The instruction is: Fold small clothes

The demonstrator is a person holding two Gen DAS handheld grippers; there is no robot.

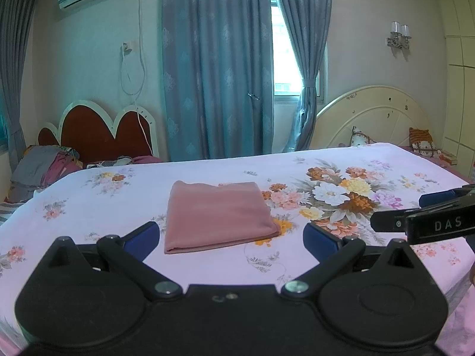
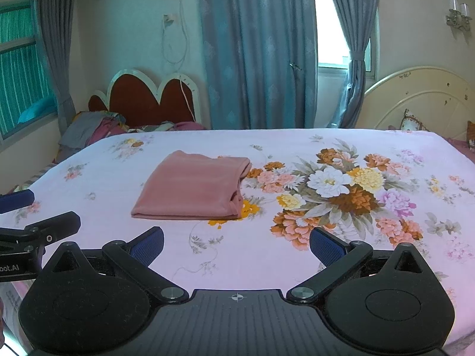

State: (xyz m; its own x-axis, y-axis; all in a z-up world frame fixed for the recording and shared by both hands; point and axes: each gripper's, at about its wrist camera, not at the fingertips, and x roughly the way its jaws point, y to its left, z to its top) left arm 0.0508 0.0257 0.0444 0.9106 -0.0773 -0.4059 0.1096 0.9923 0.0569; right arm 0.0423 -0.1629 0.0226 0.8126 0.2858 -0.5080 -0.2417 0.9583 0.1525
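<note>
A pink garment point(image 1: 219, 215) point(image 2: 194, 185) lies folded into a flat rectangle on the floral bedsheet point(image 1: 89, 207) point(image 2: 297, 252). My left gripper point(image 1: 231, 234) hovers just in front of its near edge, open, with nothing between the blue pads point(image 1: 142, 235). My right gripper point(image 2: 236, 241) is also open and empty, a little nearer than the garment and to its right. In the left wrist view the right gripper point(image 1: 399, 210) shows at the right edge. The right wrist view has the left gripper point(image 2: 44, 210) at the left edge.
A pile of clothes point(image 1: 44, 166) point(image 2: 89, 130) lies beyond the far left corner, by a red headboard point(image 1: 107, 130). A cream headboard point(image 1: 377, 118) with pillows point(image 1: 421, 142) stands at the right. Blue curtains point(image 1: 216, 65) hang behind.
</note>
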